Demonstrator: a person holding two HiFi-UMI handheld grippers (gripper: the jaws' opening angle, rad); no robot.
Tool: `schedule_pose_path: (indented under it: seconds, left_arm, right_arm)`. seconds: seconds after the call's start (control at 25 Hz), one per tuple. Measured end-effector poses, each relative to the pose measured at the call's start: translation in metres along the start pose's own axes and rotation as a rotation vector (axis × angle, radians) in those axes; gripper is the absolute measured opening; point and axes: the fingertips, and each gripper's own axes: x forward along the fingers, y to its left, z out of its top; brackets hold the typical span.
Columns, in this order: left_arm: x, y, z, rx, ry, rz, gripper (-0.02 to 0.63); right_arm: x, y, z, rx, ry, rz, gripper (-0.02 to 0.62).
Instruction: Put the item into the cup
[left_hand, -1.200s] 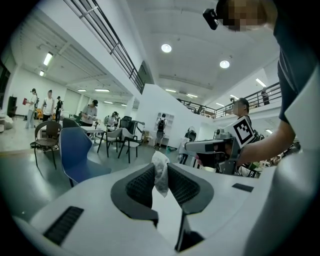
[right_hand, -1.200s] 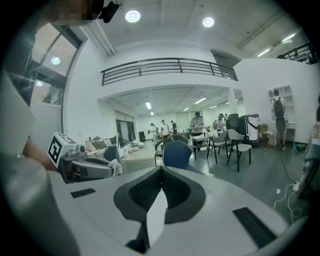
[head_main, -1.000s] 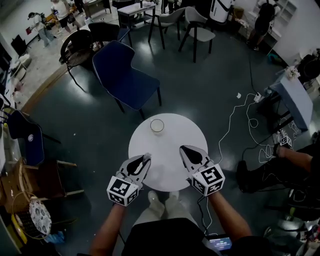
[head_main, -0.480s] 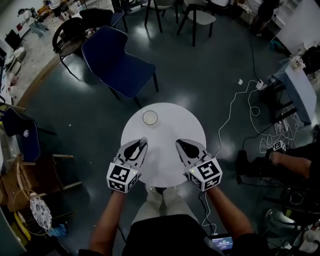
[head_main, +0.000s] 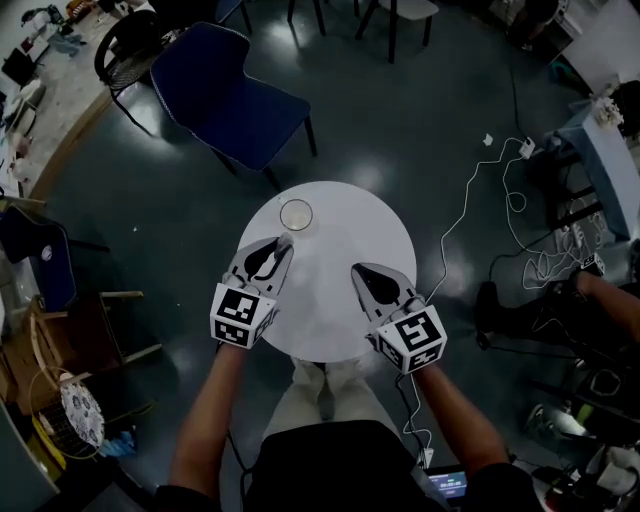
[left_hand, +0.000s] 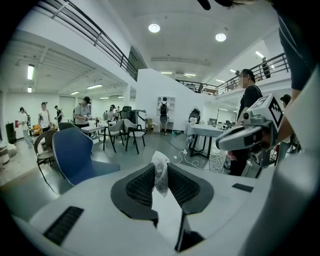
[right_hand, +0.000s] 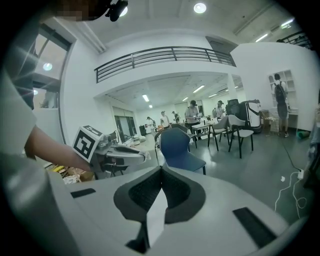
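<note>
White crumpled wad (left_hand: 160, 161) | pinched in left gripper (left_hand: 161, 168) | clear round cup (head_main: 296, 214)

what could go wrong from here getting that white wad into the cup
1. The white wad is pinched in the left gripper with much of it sticking out past the jaws. It looks light and crumpled, so it may cling on release or drop beside the small mouth of the cup.
2. That gripper's tips are close to the cup, which stands toward the far rim of the table. A bump could tip it or push it off.
</note>
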Motion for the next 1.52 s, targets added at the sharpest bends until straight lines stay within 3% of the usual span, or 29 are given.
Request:
schedule_pose_path:
  seconds: [0.8,1.32,1.52]
  left_arm:
    - [0.092,0.038,-0.040,0.011,0.102,-0.020,0.089]
    - [0.121,0.054,-0.066,-0.001,0.143,0.004,0.089]
    - [0.121,0.055,-0.071,-0.010,0.153,0.009,0.141]
  right_arm:
    - [0.009,-0.009,-0.058,0.056,0.080,-0.017,0.017]
    - [0.008,-0.018,-0.088,0.085,0.115,-0.038,0.017]
    - [0.007,-0.017,-0.088,0.092,0.121,-0.038,0.017]
